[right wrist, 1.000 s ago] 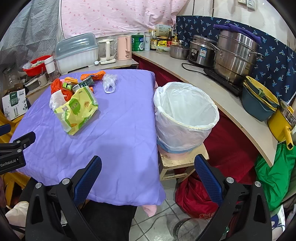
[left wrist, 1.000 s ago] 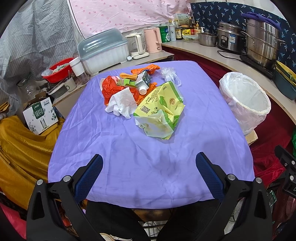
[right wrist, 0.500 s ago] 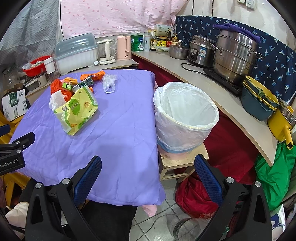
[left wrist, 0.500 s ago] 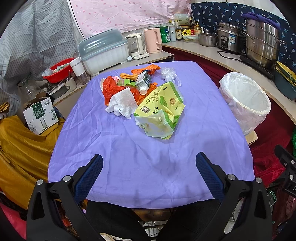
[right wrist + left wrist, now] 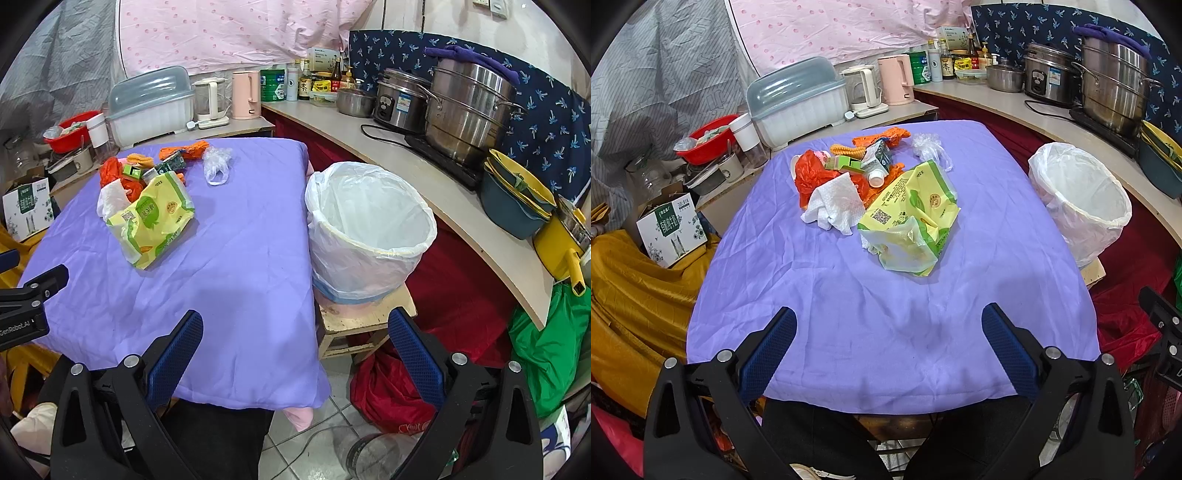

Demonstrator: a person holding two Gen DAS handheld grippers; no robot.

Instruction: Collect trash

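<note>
Left tongs (image 5: 888,332): released, empty, low centre of frame over the near edge of the purple-covered counter (image 5: 849,295). Right tongs (image 5: 295,334): released, empty, over the counter's near right corner. Bare cloth lies between tongs and trash pile (image 5: 879,192), upper centre. Lined bin (image 5: 369,225): on a stool just beside the counter's right edge. Nothing has shifted since the earlier frames.

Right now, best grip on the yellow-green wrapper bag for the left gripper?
Probably the puckered translucent near end of the yellow-green wrapper bag, approached from the front edge of the purple cloth. That end bunches up off the cloth toward the open left gripper; its far end lies against the white tissue.
</note>
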